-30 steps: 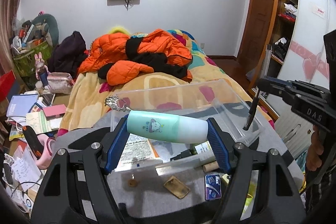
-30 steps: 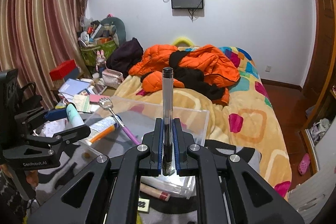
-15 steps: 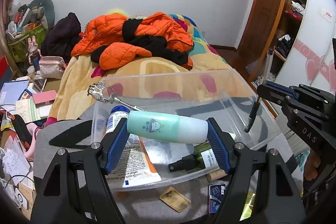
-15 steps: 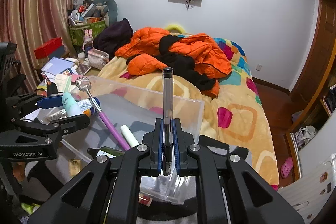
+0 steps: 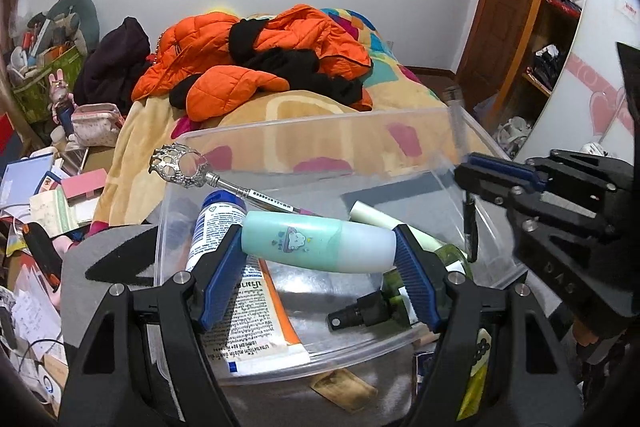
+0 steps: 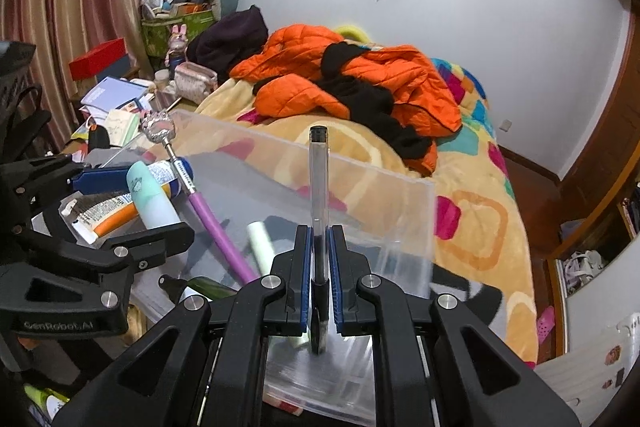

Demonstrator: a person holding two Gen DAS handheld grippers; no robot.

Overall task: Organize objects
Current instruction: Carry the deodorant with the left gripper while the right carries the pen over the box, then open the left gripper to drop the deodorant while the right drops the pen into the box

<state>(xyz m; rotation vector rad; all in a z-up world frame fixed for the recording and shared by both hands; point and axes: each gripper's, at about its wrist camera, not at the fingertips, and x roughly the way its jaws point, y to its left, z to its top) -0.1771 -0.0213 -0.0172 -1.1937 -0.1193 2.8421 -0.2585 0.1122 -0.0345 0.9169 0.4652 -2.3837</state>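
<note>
My left gripper (image 5: 320, 247) is shut on a mint-and-white bottle (image 5: 316, 241), held sideways over the clear plastic bin (image 5: 280, 131). My right gripper (image 6: 319, 239) is shut on a clear pen (image 6: 319, 187), upright over the bin's (image 6: 380, 187) right side; in the left wrist view the right gripper (image 5: 496, 175) hangs the pen (image 5: 470, 227) over the bin's right wall. In the bin lie a white-and-orange tube (image 5: 244, 291), a green spray bottle (image 5: 400, 303), a pale stick (image 6: 260, 243) and a purple-handled back scratcher (image 6: 216, 223).
The bin stands on a grey table (image 5: 104, 267) at the foot of a bed (image 6: 472, 227) with orange jackets (image 5: 256, 59). A small card (image 5: 344, 389) and a blue pack (image 5: 424, 367) lie in front of the bin. Clutter of papers and boxes (image 5: 44, 195) lies at left.
Both grippers have moved forward and down over the bin, with the bottle and the pen still held. The bin now fills more of both views.
</note>
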